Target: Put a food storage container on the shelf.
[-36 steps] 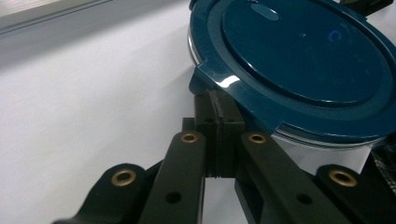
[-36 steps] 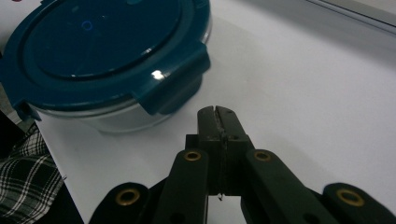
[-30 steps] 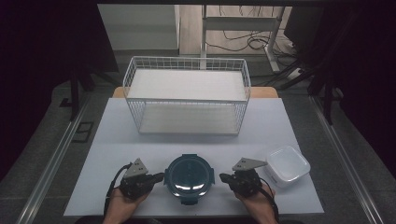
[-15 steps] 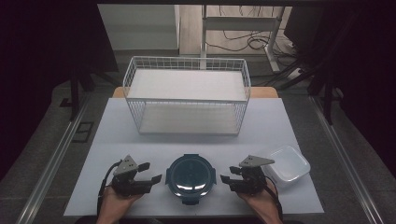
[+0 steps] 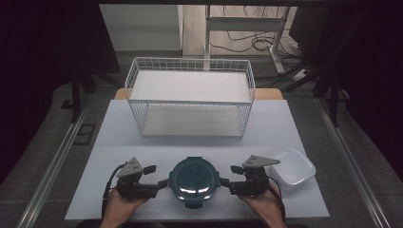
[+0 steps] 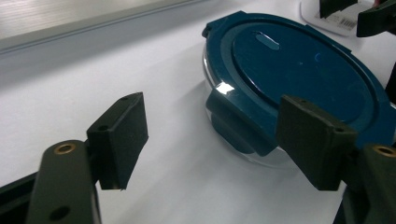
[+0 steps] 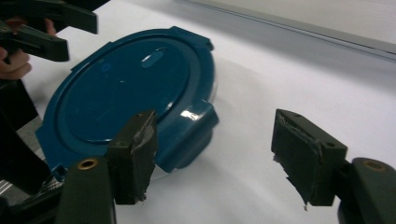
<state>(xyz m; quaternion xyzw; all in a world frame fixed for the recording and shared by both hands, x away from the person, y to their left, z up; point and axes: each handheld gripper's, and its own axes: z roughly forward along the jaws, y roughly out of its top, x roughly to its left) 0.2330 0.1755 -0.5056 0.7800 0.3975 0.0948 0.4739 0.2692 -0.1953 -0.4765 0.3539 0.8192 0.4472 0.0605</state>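
The round blue-lidded container [image 5: 194, 180] sits on the worktop [image 5: 285, 123] directly between the left tongs [image 5: 161, 183] and right tongs [image 5: 227, 183], each equally near. Both tongs have just been opening and stand open, empty, each facing a lid clasp [image 6: 238, 123].

left tool [image 5: 161, 184], right tool [image 5: 227, 183], jaws just opening (both apart)

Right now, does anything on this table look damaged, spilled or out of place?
One thing: the right gripper has frayed, ragged pads. The blue-lidded container sits flat with its lid on, and nothing is spilled.
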